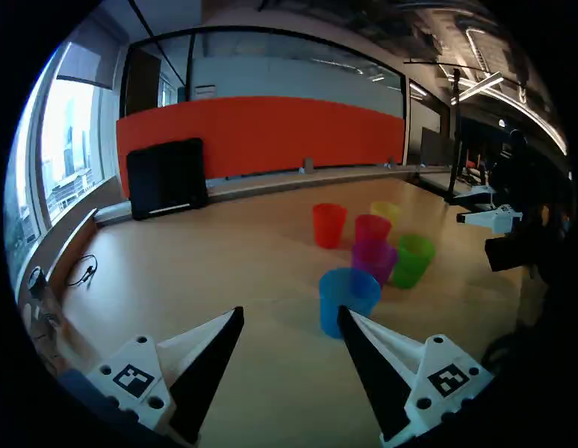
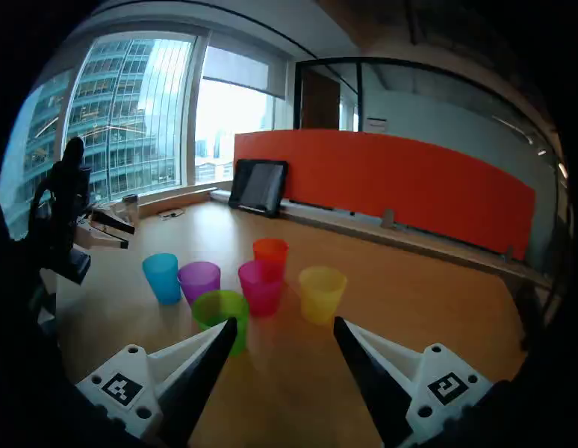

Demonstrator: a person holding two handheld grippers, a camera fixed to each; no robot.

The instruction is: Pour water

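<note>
Several coloured plastic cups stand grouped on the wooden table (image 1: 214,261). In the left gripper view the blue cup (image 1: 349,301) is closest, just beyond my right fingertip, with purple (image 1: 374,261), green (image 1: 413,260), pink (image 1: 372,228), orange (image 1: 328,224) and yellow (image 1: 385,211) cups behind it. My left gripper (image 1: 290,313) is open and holds nothing. In the right gripper view the green cup (image 2: 221,313) sits just beyond my left fingertip, and the yellow cup (image 2: 322,293) and pink cup (image 2: 260,287) lie ahead. My right gripper (image 2: 285,325) is open and holds nothing.
A black tablet (image 1: 167,178) leans against the orange partition (image 1: 274,134) at the table's far edge. A cable (image 1: 84,270) lies near the window side. The other gripper (image 1: 492,219) shows at the right of the left gripper view, held over the table.
</note>
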